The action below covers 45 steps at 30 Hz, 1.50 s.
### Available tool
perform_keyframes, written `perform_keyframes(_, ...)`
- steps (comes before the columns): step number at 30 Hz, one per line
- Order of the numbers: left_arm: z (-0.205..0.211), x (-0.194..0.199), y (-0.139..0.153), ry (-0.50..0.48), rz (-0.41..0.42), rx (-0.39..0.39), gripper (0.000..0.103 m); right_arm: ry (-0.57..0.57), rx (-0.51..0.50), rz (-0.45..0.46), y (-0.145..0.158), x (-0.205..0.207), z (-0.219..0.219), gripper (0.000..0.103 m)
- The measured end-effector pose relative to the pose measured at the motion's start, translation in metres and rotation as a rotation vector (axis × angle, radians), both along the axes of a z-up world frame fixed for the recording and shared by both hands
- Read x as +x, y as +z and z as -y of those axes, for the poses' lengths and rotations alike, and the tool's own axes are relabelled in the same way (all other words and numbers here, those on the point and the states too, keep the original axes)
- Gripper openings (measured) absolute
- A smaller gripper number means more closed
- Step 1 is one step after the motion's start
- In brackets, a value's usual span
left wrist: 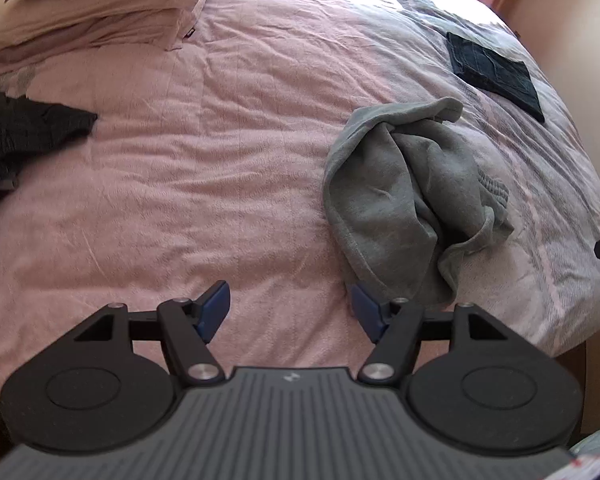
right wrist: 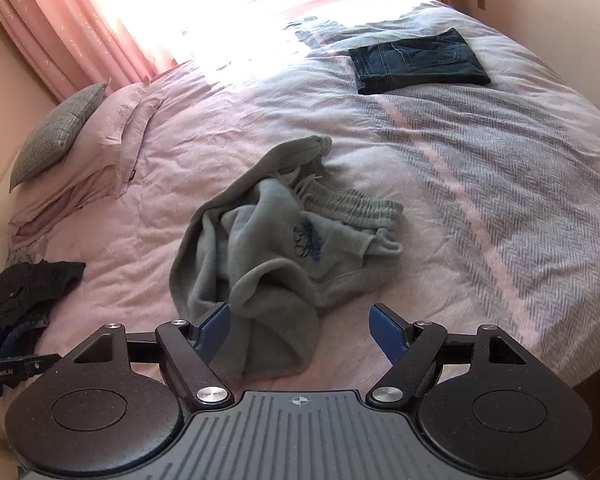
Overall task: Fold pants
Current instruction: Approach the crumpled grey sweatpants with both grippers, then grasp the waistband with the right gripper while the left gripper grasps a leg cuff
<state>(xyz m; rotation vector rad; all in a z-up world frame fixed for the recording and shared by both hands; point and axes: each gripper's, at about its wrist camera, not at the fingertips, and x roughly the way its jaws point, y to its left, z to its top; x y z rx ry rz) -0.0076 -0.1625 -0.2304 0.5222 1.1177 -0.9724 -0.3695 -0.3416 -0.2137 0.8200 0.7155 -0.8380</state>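
Observation:
Grey sweatpants (left wrist: 404, 204) lie crumpled in a heap on the pink duvet (left wrist: 204, 184), right of centre in the left wrist view. My left gripper (left wrist: 290, 306) hangs open above bare duvet, its right pad (left wrist: 366, 308) close to the heap's near edge, with nothing between the fingers. The right wrist view shows the same sweatpants (right wrist: 276, 248) with their elastic waistband (right wrist: 356, 204) on the far right side and a blue print on the front. My right gripper (right wrist: 300, 322) is open over the heap's near end, and the cloth lies below the fingers, not pinched.
Folded dark jeans (right wrist: 416, 64) rest on the grey herringbone throw (right wrist: 520, 200) at the far side. A pile of dark clothes (right wrist: 24, 292) sits at the left edge of the bed. Pillows (right wrist: 60, 132) lie below the pink curtains (right wrist: 52, 28).

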Motion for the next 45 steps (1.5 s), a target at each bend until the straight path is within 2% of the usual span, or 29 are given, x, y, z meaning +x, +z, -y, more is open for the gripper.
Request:
perform_keyframes(3,0.005,-0.016,-0.024,0.100,-0.012,0.002,0.068,0.028,0.020,0.006,-0.023,-0.026,0.040,0.074)
perform_keyframes(8,0.003,-0.037,-0.067,0.247,-0.060,0.020,0.068,0.074,0.088,0.058,-0.081,-0.046,0.099,0.069)
perform_keyframes(13,-0.007,-0.041,-0.106,0.342,-0.059,0.063,0.068,0.045,0.138,0.110,-0.145,-0.043,0.145,0.065)
perform_keyframes(20,-0.013,-0.032,-0.149,0.416,-0.061,0.048,0.069,0.014,0.200,0.229,-0.216,-0.014,0.185,0.065)
perform_keyframes(21,-0.013,-0.033,-0.153,0.423,-0.069,0.042,0.069,0.007,0.210,0.250,-0.221,-0.011,0.186,0.060)
perform_keyframes(22,-0.014,-0.034,-0.156,0.426,-0.078,0.032,0.069,0.006,0.221,0.275,-0.225,-0.007,0.187,0.041)
perform_keyframes(25,-0.010,-0.040,-0.160,0.408,-0.096,0.002,0.072,-0.005,0.182,0.259,-0.220,-0.008,0.183,0.019)
perform_keyframes(27,-0.004,-0.046,-0.161,0.373,-0.103,-0.014,0.074,-0.021,0.125,0.306,-0.204,-0.022,0.174,0.016)
perform_keyframes(30,0.006,-0.056,-0.161,0.303,-0.092,-0.038,0.075,-0.029,0.015,0.309,-0.168,-0.039,0.161,0.015)
perform_keyframes(34,0.020,-0.075,-0.161,0.172,-0.104,-0.086,0.076,-0.134,-0.116,0.282,-0.123,-0.082,0.150,0.014)
perform_keyframes(36,0.028,-0.088,-0.161,0.090,-0.113,-0.120,0.077,-0.216,-0.167,0.239,-0.105,-0.113,0.143,0.014)
perform_keyframes(38,0.038,-0.102,-0.163,0.016,-0.105,-0.138,0.078,-0.299,-0.177,0.197,-0.093,-0.146,0.139,0.014)
perform_keyframes(41,0.057,-0.122,-0.172,-0.075,-0.035,-0.133,0.078,-0.383,-0.191,0.076,-0.089,-0.181,0.135,0.014)
perform_keyframes(43,0.067,-0.128,-0.177,-0.089,0.032,-0.129,0.069,-0.439,-0.147,0.043,-0.094,-0.197,0.137,0.014)
perform_keyframes(44,0.072,-0.127,-0.179,-0.084,0.067,-0.124,0.058,-0.446,-0.125,0.052,-0.097,-0.202,0.138,0.014)
perform_keyframes(45,0.075,-0.124,-0.179,-0.076,0.096,-0.128,0.029,-0.441,-0.130,0.057,-0.097,-0.201,0.136,0.014)
